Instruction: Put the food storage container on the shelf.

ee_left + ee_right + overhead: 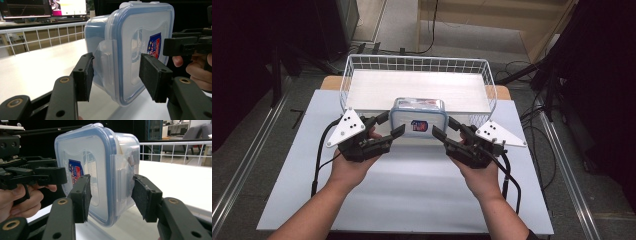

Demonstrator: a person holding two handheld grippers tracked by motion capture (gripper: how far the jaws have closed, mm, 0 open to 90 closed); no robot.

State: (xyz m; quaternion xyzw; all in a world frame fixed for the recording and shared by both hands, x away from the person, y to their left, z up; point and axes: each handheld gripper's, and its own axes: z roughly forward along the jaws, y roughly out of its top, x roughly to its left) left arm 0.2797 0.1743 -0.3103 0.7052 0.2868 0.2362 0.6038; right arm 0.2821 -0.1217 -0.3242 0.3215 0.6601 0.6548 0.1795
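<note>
Both forearms reach toward the wire basket (362, 65). The left gripper (393, 126) and right gripper (443, 127) stand wide open, straddling but not clamping a clear blue-rimmed container (418, 117) tipped against the basket's near wall.

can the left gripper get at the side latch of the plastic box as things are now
Probably yes. The left gripper is open with its jaws already either side of the box's side latch, one pad close behind the flap, and nothing lies between them. The right gripper brackets the opposite side.
</note>
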